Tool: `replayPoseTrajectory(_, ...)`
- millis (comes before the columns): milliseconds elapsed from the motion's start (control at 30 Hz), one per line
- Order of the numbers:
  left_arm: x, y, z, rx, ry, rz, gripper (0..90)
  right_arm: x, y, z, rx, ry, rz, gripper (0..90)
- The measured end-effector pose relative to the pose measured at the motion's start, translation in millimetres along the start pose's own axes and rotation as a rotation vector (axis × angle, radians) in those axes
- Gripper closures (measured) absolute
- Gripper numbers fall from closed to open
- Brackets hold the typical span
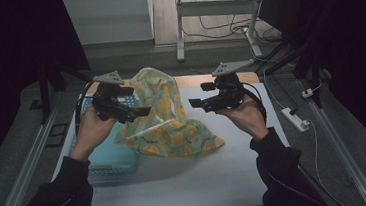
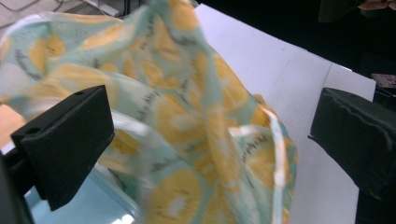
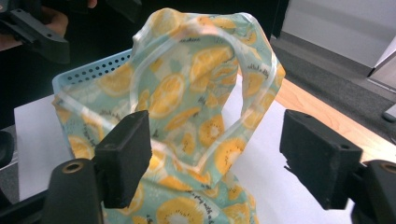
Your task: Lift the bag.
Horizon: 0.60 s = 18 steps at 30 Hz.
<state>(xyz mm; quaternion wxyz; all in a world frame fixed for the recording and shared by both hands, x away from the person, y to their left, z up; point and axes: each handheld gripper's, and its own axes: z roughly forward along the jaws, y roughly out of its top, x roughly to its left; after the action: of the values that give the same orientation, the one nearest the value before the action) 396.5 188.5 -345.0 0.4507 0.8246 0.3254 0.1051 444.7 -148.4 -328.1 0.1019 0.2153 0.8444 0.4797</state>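
Blue perforated basket (image 1: 106,160): at the worktop's (image 1: 188,183) left edge. Left tool (image 1: 139,112): jaws wide apart, cloth between them, no pad pressing. Lemon-print cloth (image 1: 165,127): one end draped over the basket rim, peak standing up, remainder spread on the worktop. Right tool (image 1: 196,96): jaws apart, nothing gripped, just beside the cloth.

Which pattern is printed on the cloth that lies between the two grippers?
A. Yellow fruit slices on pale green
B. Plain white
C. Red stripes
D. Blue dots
A: the cloth shows yellow citrus and kiwi-like slices on a pale green ground, plain in both gripper views.
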Motion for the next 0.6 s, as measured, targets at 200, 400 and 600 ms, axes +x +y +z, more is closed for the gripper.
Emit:
replayPoseTrajectory(200,-2.4,-16.7,-1.2,-0.027,-0.008,-0.014,0.0,6.7,-13.1,7.0,0.008,-0.003,-0.004,17.0)
replayPoseTrajectory(400,-5.5,-32.9,-4.4,-0.038,-0.012,-0.041,0.0,13.6,-23.9,10.6,0.009,0.005,-0.009,5.9)
replayPoseTrajectory(600,-11.4,-49.1,-5.7,-0.060,-0.007,-0.049,0.0,18.9,-37.5,13.9,0.013,0.014,-0.008,0.7)
